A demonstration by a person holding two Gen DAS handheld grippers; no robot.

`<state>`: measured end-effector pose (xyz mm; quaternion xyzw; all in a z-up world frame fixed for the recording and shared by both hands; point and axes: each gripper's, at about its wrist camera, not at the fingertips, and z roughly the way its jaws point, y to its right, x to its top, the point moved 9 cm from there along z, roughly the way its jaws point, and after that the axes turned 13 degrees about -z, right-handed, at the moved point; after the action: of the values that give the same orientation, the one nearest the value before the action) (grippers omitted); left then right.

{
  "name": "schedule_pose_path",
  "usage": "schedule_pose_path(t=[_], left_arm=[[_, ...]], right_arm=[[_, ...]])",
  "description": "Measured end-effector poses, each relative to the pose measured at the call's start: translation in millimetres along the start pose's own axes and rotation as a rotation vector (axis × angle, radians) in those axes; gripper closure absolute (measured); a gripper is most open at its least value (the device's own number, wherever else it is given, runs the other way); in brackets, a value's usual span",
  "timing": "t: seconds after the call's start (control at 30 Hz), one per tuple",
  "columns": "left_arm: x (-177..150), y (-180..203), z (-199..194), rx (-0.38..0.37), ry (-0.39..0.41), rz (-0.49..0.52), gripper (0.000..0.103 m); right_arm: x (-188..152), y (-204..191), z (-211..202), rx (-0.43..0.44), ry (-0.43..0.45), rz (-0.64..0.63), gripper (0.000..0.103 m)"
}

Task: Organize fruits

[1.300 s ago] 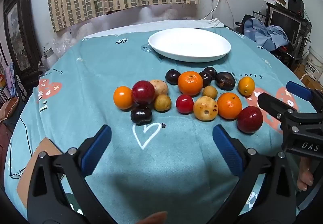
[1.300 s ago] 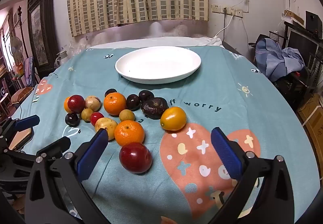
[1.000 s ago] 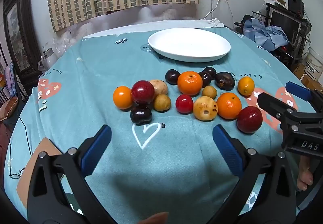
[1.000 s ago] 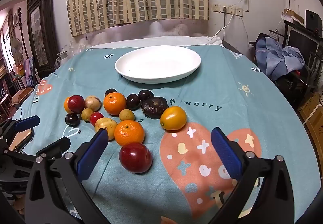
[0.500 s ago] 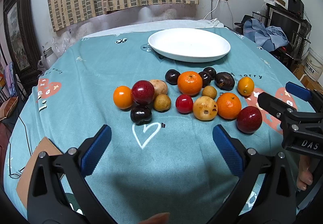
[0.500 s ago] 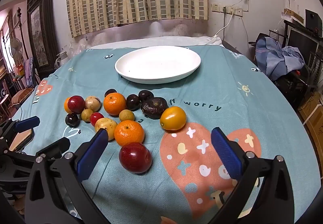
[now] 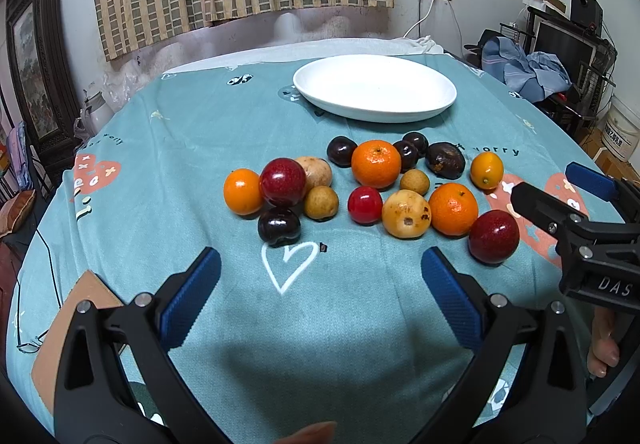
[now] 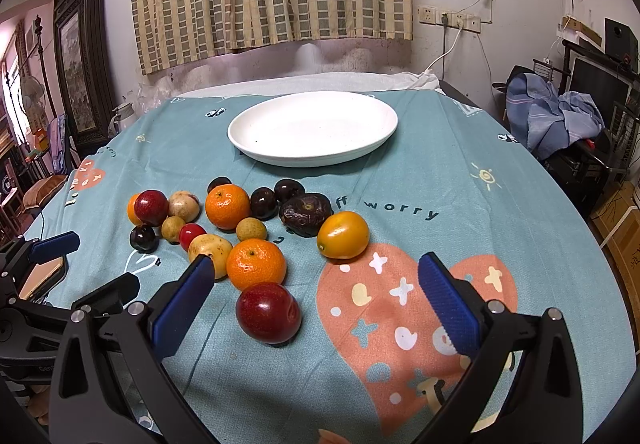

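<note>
Teal cloth covers the table; white plate at the far side, holding nothing. Fruits lie loose in a cluster on the cloth, nearer than the plate: oranges, red plums, dark plums, yellow-brown pieces. Left gripper and right gripper both spread wide, gripping nothing, above the cloth.

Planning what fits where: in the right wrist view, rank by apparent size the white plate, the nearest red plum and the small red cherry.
1. white plate
2. red plum, though nearness to the camera inflates it
3. red cherry
</note>
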<state>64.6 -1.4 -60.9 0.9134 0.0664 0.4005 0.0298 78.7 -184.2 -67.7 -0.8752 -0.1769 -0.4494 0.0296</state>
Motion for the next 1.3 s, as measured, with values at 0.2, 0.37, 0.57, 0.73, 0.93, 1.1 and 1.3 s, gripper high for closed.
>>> schedule_pose_path(t=[0.2,0.37,0.57,0.73,0.93,1.1,1.3], left_arm=[[0.8,-1.2,0.3,0.001,-0.001,0.001,0.002],[0.8,-1.3,1.0,0.000,-0.003,0.001,0.002],[1.1,-1.5,1.3,-0.001,-0.003,-0.001,0.002],[1.1,-1.6,1.3,-0.001,-0.004,-0.001,0.002],[-4.4,1.5,4.7,-0.001,-0.006,-0.001,0.002],[-5.1,1.9,5.1,-0.001,-0.006,0.000,0.002],[-5.1,1.8,5.1,-0.001,-0.007,-0.002,0.002]], right_arm=[[0.1,0.2,-0.1,0.000,0.001,0.001,0.001],[0.3,0.3,0.1,0.000,0.000,0.001,0.001],[0.6,0.2,0.1,0.000,0.001,0.001,0.001],[0.8,0.1,0.1,0.001,0.000,0.001,0.001],[1.2,0.2,0.0,0.001,0.001,0.002,0.001],[1.4,0.4,-0.3,0.001,0.001,0.002,0.001],[1.7,0.3,-0.3,0.001,0.001,0.002,0.001]])
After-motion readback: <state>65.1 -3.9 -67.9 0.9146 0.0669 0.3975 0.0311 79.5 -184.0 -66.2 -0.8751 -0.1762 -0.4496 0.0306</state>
